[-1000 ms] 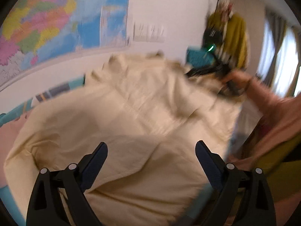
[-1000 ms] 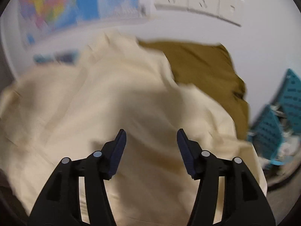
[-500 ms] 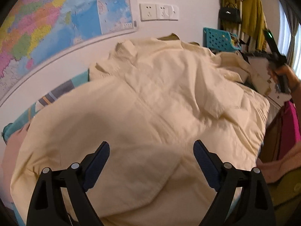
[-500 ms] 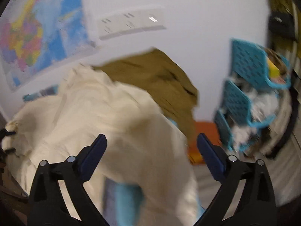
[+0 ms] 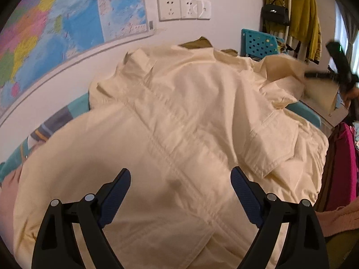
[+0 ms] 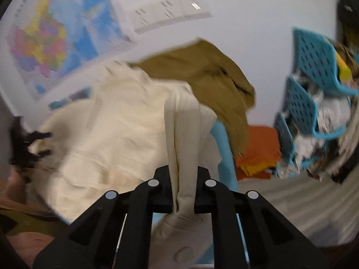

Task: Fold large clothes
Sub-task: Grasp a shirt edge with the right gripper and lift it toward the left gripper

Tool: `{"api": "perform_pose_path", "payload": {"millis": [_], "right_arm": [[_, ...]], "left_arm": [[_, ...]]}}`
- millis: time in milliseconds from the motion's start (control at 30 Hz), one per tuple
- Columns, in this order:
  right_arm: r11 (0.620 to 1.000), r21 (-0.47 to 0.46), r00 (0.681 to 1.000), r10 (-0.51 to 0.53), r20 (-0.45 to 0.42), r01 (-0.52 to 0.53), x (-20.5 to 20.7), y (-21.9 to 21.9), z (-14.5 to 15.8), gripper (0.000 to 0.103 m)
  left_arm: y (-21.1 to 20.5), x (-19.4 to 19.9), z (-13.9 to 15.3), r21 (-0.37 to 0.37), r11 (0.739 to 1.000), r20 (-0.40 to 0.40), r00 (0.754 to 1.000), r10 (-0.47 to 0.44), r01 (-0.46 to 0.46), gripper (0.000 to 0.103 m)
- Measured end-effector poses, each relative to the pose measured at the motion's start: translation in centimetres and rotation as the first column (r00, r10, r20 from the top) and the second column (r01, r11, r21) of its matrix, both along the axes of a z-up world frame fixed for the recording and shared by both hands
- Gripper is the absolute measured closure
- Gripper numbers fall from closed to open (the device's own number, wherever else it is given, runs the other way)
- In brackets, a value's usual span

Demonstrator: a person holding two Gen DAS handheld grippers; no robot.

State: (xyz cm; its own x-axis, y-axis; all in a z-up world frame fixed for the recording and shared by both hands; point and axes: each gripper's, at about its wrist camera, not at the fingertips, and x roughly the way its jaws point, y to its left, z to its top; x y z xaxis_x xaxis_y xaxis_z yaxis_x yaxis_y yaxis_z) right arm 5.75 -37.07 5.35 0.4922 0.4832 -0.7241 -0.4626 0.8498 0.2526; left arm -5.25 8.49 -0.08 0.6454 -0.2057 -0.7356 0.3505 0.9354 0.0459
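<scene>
Across the teal-covered surface (image 5: 307,113) by the map wall lies the cream shirt (image 5: 179,134), spread wide with its collar at the far end. Over its near hem hangs the left gripper (image 5: 180,180), jaws wide apart and gripping nothing. At the shirt's right edge the right gripper (image 6: 184,179) has a bunched fold of cream cloth between its jaws; they are closing and already pinch it tight. An olive garment (image 6: 208,78) lies beyond the shirt, near blue baskets (image 6: 314,67).
</scene>
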Motion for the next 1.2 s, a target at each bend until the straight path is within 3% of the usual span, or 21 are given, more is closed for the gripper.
{"api": "perform_pose_path", "payload": {"millis": [133,200,367,500,667,700,733,800,1033,1100,1200], "right_arm": [[0.987,0.085,0.99,0.129,0.064,-0.134,-1.2,1.9,7.2,0.094],[0.96,0.147,0.969,0.225,0.099,-0.238,-2.5,4.4,10.3,0.094],[0.879,0.181,0.894,0.413,0.175,-0.442,-4.8,12.3,13.0,0.094],[0.817,0.202,0.842,0.524,0.129,-0.539,-3.5,20.0,11.3,0.091],[0.832,0.223,0.841,0.535,-0.081,-0.508,1.1,28.0,4.7,0.086],[0.841,0.22,0.843,0.525,-0.114,-0.494,1.7,28.9,3.6,0.077],[0.855,0.206,0.849,0.508,-0.147,-0.476,2.3,29.9,2.3,0.059],[0.87,0.223,0.854,0.482,-0.196,-0.44,3.3,30.5,0.7,0.032],[0.86,0.32,0.872,0.463,-0.158,-0.398,4.3,27.3,2.5,0.032],[0.862,0.345,0.889,0.438,-0.135,-0.372,4.4,26.3,3.0,0.031],[0.86,0.356,0.878,0.446,-0.172,-0.367,4.7,27.5,2.4,0.025]], "left_arm": [[0.1,0.8,1.4,-0.027,0.999,0.026,0.999,-0.023,0.023,0.016],[0.0,1.1,2.0,-0.044,0.998,0.034,0.999,-0.036,0.037,0.016],[0.4,1.7,3.7,-0.08,0.994,0.072,0.995,-0.062,0.068,0.016],[2.3,1.7,4.9,-0.144,0.988,0.097,0.994,-0.044,0.058,0.016],[5.9,1.0,5.0,-0.214,0.977,0.09,0.996,0.024,-0.004,0.015],[6.2,0.9,4.8,-0.211,0.977,0.084,0.996,0.035,-0.016,0.015],[6.6,0.8,4.4,-0.208,0.978,0.072,0.996,0.047,-0.031,0.015],[7.3,0.7,3.7,-0.219,0.975,0.046,0.998,0.05,-0.039,0.015],[6.9,1.0,1.8,-0.246,0.969,-0.016,1.0,-0.003,-0.001,0.015],[5.9,1.3,1.8,-0.295,0.955,-0.028,0.998,-0.054,0.043,0.015],[3.2,1.5,2.7,-0.374,0.915,-0.007,0.986,-0.167,0.153,0.014]]}}
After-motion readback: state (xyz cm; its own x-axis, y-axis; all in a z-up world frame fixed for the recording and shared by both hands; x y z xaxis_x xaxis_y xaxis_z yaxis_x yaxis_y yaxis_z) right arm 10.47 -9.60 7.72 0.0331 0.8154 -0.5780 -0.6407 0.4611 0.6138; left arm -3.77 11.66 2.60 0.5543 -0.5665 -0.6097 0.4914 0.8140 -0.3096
